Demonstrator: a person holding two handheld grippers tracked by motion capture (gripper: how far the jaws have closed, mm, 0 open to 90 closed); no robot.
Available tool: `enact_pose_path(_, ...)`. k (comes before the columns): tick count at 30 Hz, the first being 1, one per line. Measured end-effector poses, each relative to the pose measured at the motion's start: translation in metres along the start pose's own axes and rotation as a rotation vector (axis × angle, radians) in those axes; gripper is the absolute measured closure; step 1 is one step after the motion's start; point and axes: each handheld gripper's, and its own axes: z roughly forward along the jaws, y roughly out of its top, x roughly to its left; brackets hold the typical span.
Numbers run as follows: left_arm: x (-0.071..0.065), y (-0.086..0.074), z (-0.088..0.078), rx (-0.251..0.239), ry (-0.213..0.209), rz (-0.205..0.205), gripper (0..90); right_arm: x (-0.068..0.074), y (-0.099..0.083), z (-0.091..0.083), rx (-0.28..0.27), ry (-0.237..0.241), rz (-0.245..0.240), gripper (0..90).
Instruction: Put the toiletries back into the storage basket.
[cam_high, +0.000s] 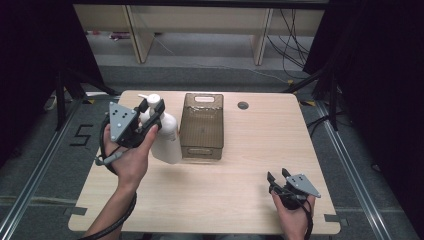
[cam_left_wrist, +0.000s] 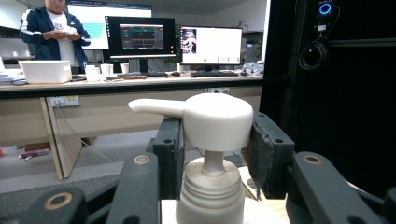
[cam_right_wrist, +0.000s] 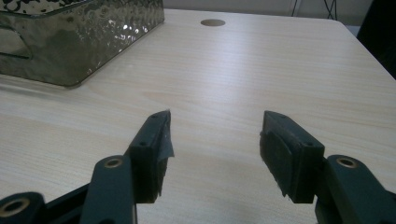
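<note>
We're gripping the white pump bottle (cam_high: 166, 134) with the left gripper (cam_high: 151, 111), jaws clamped on either side of its pump head (cam_left_wrist: 217, 122), just left of the smoky plastic basket (cam_high: 202, 150). Whether its base is clearing the table (cam_high: 240, 165) we're unsure. So the pick-up is looking done and the placing into the basket remaining. The right gripper (cam_high: 278, 176) is waiting released near the front edge, well apart, leaving plenty of bare tabletop.

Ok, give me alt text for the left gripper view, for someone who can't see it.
The left gripper has its two black jaws closed on the head of a white pump bottle, spout pointing left. Behind it is an office desk with monitors and a person standing at far left.
</note>
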Motion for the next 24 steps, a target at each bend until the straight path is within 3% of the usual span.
enact_pose_path(6, -0.003, 0.006, 0.001, -0.015, -0.008, 0.008, 59.1, 0.0, 0.0, 0.0, -0.002, -0.003, 0.0, 43.9)
enact_pose_path(7, -0.004, 0.008, 0.001, -0.018, -0.01, 0.008, 59.0, 0.004, 0.0, -0.002, 0.022, -0.006, 0.045, 43.9)
enact_pose_path(9, -0.005, 0.01, 0.002, -0.024, -0.012, 0.011, 59.0, 0.0, 0.0, 0.0, -0.001, 0.001, 0.0, 43.9)
enact_pose_path(24, -0.014, 0.022, 0.007, -0.049, -0.032, 0.013, 59.0, 0.0, 0.0, 0.0, -0.002, -0.005, -0.004, 43.8)
